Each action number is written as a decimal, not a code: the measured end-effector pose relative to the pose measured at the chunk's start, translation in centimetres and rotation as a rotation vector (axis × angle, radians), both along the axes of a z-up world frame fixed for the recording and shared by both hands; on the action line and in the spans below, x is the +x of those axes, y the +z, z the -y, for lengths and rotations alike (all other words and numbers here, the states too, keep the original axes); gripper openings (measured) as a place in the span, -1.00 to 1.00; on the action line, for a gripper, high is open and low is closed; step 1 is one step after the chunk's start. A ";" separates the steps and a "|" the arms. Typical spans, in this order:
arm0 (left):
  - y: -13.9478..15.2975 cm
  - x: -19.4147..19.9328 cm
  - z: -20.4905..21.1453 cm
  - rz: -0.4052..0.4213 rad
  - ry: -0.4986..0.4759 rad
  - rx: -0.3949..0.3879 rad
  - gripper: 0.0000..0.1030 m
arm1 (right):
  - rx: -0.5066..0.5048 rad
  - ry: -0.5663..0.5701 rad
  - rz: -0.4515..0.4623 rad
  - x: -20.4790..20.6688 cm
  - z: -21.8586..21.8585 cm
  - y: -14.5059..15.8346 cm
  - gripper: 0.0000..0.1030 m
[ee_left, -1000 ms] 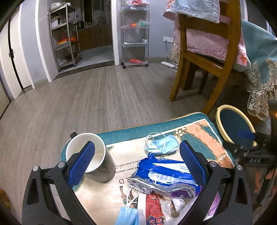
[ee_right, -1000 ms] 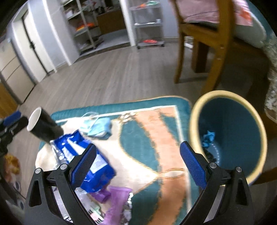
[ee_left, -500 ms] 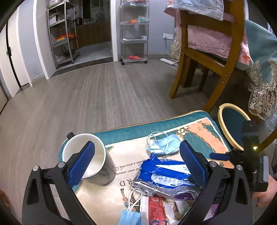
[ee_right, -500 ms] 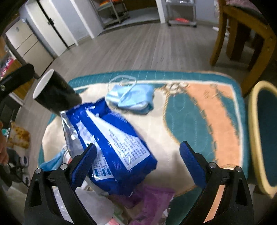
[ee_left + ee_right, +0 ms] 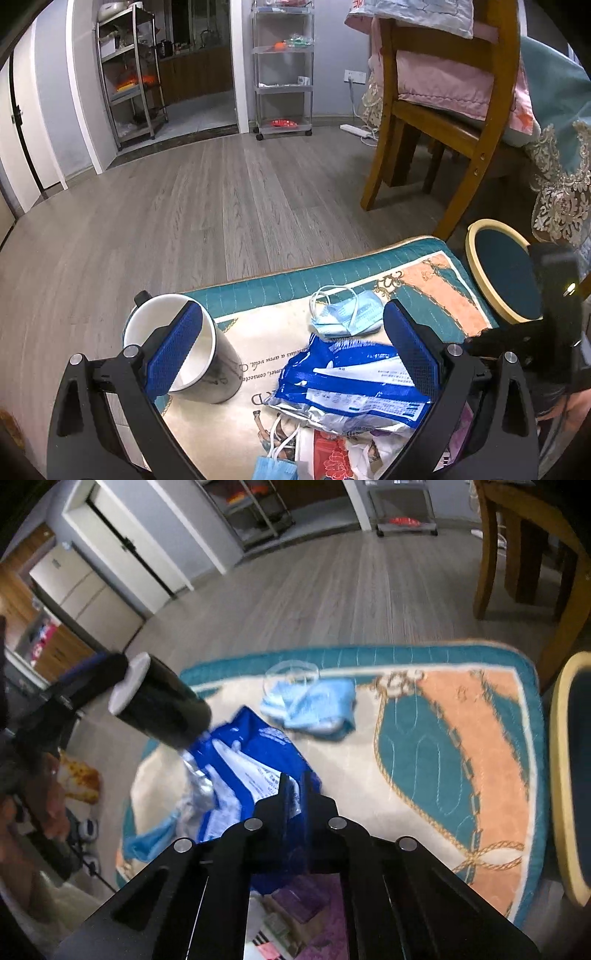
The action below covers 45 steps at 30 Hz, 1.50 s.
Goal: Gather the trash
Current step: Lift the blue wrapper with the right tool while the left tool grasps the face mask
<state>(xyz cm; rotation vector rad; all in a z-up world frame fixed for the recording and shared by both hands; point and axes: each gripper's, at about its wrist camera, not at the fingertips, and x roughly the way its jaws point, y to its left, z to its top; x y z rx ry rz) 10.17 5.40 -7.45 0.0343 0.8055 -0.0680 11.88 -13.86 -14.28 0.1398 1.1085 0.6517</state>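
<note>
A blue and silver snack bag (image 5: pixel 351 384) lies on the patterned mat (image 5: pixel 424 269). My right gripper (image 5: pixel 295 786) is shut on the blue bag (image 5: pixel 251 760) at its near edge. My left gripper (image 5: pixel 291 347) is open and empty above the mat; its left finger sits in front of a black mug with a white inside (image 5: pixel 177 350). A crumpled blue face mask (image 5: pixel 347 314) lies beyond the bag, also in the right wrist view (image 5: pixel 314 705). A second mask (image 5: pixel 273 467) and red and purple wrappers lie near me. The yellow-rimmed bin (image 5: pixel 498 269) stands right of the mat.
A wooden chair (image 5: pixel 443 122) with pink cushions stands behind the bin. A lace tablecloth (image 5: pixel 561 184) hangs at the right. Metal shelf racks (image 5: pixel 282 66) stand by the far wall. Grey wood floor (image 5: pixel 221 192) stretches beyond the mat.
My right gripper swung left from over the bin to the blue bag and closed on it. The left gripper stayed open and barely moved.
</note>
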 end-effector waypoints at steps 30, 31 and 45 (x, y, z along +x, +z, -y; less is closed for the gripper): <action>-5.2 4.9 6.8 -0.129 -0.047 0.060 0.87 | -0.024 -0.302 0.171 1.8 15.3 6.9 -0.90; -5.6 5.0 7.3 -0.134 -0.053 0.070 0.87 | -0.024 -0.307 0.169 1.8 15.6 6.7 -0.90; -11.5 8.3 10.4 -0.305 -0.104 0.150 0.00 | -0.085 -0.226 0.062 2.9 16.0 3.0 -0.86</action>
